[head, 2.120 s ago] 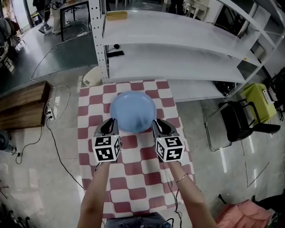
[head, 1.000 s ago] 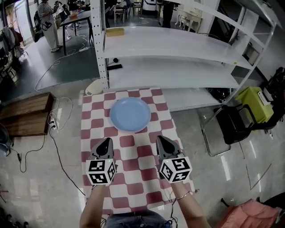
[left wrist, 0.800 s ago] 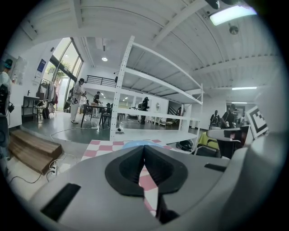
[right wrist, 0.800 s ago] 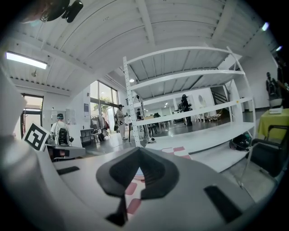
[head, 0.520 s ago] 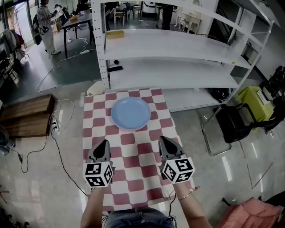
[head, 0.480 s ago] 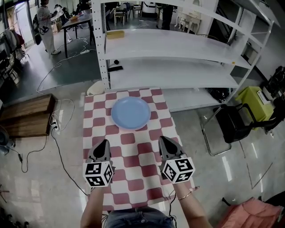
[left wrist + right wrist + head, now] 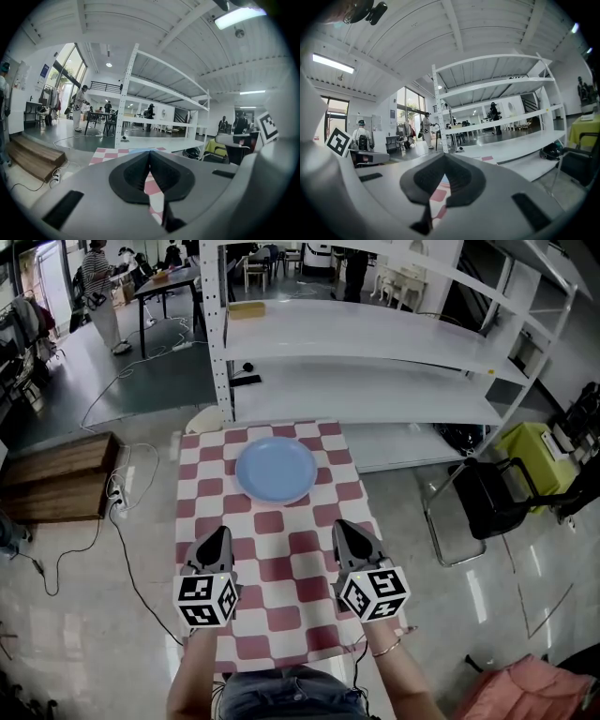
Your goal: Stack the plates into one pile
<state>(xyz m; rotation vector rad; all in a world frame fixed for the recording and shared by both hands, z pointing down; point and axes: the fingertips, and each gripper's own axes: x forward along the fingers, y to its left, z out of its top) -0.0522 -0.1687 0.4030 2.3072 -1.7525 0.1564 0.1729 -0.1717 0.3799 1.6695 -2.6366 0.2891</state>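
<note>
A light blue plate (image 7: 276,470) rests on the far half of the red-and-white checkered table (image 7: 281,577); whether more plates lie under it I cannot tell. Both grippers hover over the near half, well short of the plate. My left gripper (image 7: 217,538) is shut and holds nothing, and its own view shows the jaws (image 7: 150,157) closed together with the blue plate (image 7: 140,151) a thin sliver beyond. My right gripper (image 7: 345,531) is shut and holds nothing too, its jaws (image 7: 444,159) meeting in its own view, a bit of the blue plate (image 7: 443,179) showing below the tips.
A white metal shelf rack (image 7: 375,352) stands right behind the table. A black chair (image 7: 497,498) and a yellow-green box (image 7: 539,451) are to the right. A wooden bench (image 7: 56,474) and cables lie on the floor to the left. People stand far back.
Both grippers have drawn back from the plate's sides toward the person, then risen slightly. The plate stays on the table's far half.
</note>
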